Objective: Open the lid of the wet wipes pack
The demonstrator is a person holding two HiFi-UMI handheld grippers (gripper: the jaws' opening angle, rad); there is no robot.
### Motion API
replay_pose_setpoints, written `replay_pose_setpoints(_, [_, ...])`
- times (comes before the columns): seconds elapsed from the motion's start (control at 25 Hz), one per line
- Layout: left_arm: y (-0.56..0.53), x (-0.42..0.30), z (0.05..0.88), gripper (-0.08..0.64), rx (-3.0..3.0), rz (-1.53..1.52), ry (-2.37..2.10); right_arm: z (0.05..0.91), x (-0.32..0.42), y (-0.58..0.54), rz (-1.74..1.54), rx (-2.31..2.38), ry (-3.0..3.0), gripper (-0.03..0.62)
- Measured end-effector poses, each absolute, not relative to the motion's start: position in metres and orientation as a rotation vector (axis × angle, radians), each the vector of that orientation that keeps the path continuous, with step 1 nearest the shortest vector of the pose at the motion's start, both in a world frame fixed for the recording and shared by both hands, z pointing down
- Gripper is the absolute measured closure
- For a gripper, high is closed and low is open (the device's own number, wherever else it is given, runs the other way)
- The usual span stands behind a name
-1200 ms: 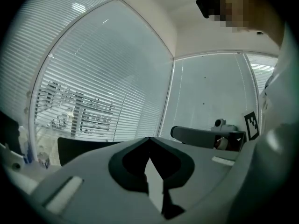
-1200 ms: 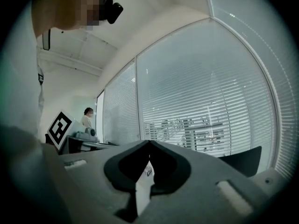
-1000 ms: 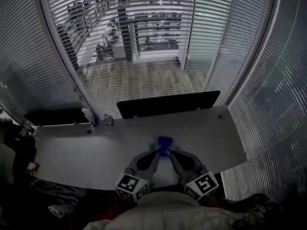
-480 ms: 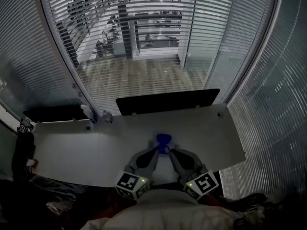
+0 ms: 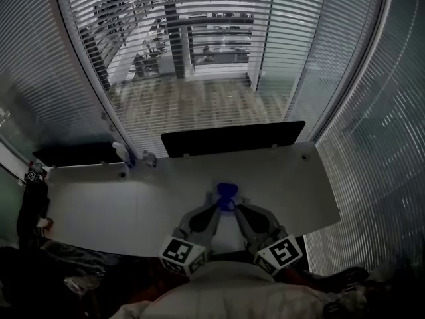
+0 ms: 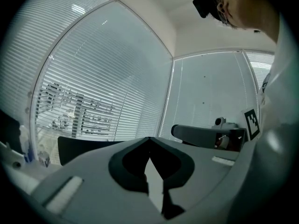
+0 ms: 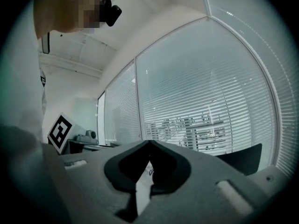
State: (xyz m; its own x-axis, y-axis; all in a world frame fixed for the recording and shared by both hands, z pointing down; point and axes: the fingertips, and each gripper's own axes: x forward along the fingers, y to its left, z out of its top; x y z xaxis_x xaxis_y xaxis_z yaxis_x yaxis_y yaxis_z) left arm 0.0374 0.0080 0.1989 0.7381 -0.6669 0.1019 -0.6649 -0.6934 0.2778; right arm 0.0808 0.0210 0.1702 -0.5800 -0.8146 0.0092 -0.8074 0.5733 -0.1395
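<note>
Pack position and grip state, seen from the head view and both gripper views. One blue item, which I take to be the wet wipes pack, lies on the white desk about midway along its length and nearer the near edge than the far one. My left gripper and right gripper converge on it, tips just beside it. In each gripper view the jaws are drawn together to a narrow slit; only a pale sliver shows in it, and I cannot tell whether that is desk or pack. I judge the pack light and soft-bodied, likely to slide or buckle, with a stiffer hinged lid. One gripper should pin the body while the other catches the lid's free lip. Count: two grippers, two marker cubes, one pack, two dark panels along the far edge.
</note>
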Motion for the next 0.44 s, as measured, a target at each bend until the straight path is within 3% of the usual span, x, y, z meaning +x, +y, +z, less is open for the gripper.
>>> replay_pose_setpoints(0.44, [0.0085, 0.0443, 0.1982, 0.557, 2.653, -0.002, -1.038, 0.1682, 0.0884, 0.0217, -0.209, -1.416, 2.734, 0.594])
